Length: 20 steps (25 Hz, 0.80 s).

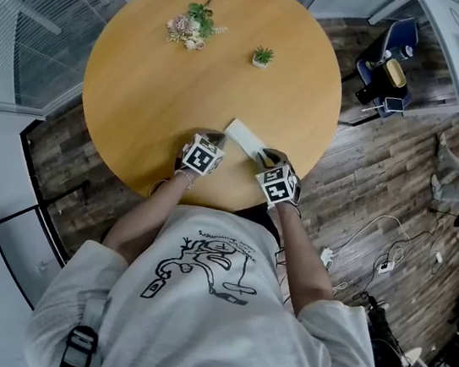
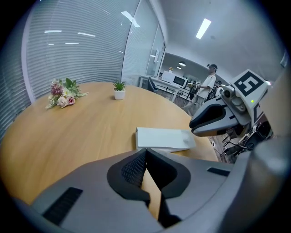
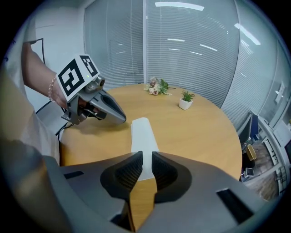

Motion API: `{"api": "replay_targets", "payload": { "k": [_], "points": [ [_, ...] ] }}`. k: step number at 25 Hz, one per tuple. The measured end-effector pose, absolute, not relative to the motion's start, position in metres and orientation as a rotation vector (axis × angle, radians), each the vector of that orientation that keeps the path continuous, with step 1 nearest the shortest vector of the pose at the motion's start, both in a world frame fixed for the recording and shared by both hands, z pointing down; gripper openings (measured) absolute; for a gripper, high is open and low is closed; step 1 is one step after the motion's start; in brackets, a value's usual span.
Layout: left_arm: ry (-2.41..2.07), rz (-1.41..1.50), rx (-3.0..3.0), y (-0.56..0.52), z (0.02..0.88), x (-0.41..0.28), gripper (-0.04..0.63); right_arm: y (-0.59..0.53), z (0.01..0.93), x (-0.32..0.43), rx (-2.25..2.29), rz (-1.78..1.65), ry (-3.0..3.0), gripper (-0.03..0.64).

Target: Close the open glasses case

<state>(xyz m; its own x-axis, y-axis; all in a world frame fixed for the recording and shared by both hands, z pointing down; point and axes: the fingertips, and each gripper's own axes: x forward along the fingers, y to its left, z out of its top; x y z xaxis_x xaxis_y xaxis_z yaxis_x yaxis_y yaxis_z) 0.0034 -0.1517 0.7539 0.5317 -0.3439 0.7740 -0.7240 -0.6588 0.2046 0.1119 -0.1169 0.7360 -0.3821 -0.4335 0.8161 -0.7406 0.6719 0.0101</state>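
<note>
On round wooden table, near front edge: white glasses case, lying flat, lid down, no marking legible.
Left gripper just beside case's left end; jaws tip to tip, nothing held.
Right gripper over case's right end; jaws narrow gap apart, pads clear of case.
Marker cube on left gripper: black-and-white square code.
Shirt print: lettering too small to read.
Far side: bouquet, potted plant.

Near end of glasses case — behind right tongs
</note>
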Motion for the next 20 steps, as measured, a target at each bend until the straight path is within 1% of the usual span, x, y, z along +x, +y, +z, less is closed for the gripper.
{"api": "replay_targets", "payload": {
  "k": [10, 20],
  "points": [
    [-0.938, 0.855, 2.311, -0.156, 0.71, 0.008, 0.02, -0.136, 0.698, 0.115, 0.998, 0.495, -2.099, 0.051],
    [-1.018, 0.66, 2.368, -0.168, 0.641, 0.01, 0.02, -0.149, 0.641, 0.107, 1.07, 0.499, -2.19, 0.037]
  ]
}}
